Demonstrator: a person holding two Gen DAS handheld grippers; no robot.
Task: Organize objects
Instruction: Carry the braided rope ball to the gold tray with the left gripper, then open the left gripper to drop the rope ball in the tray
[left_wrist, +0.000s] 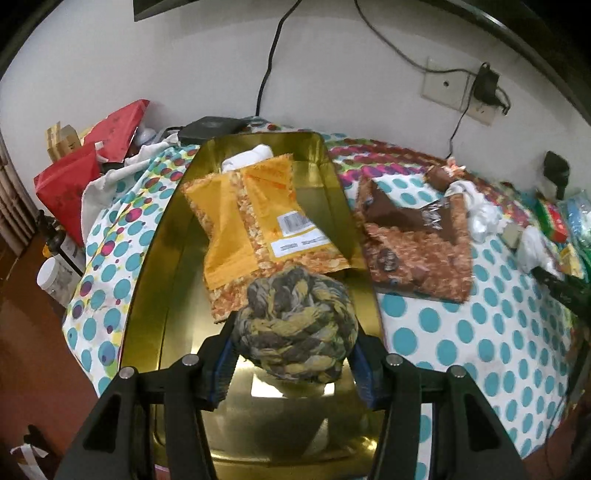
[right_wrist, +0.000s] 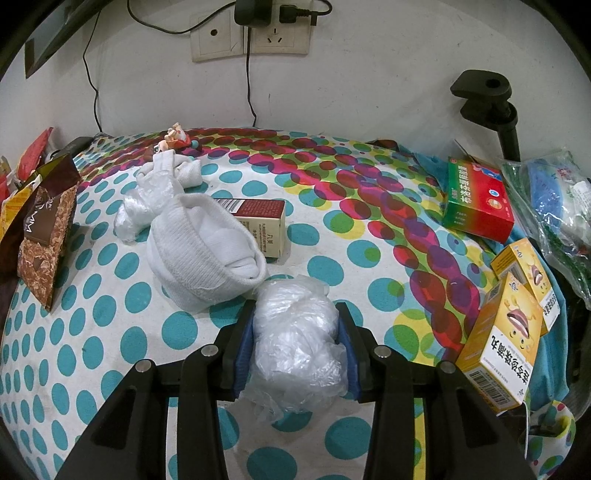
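Observation:
My left gripper is shut on a knotted rope ball of yellow and grey strands, held above a gold metal tray. Inside the tray lie two orange snack packets and a white cloth at the far end. My right gripper is shut on a crumpled clear plastic bag over the dotted tablecloth. Just beyond it a white sock lies on a small maroon and cream box.
A brown snack packet lies right of the tray. Red bags and jars crowd the left edge. Yellow medicine boxes, a green and red box and a plastic package sit at the right. A black clamp stand rises behind.

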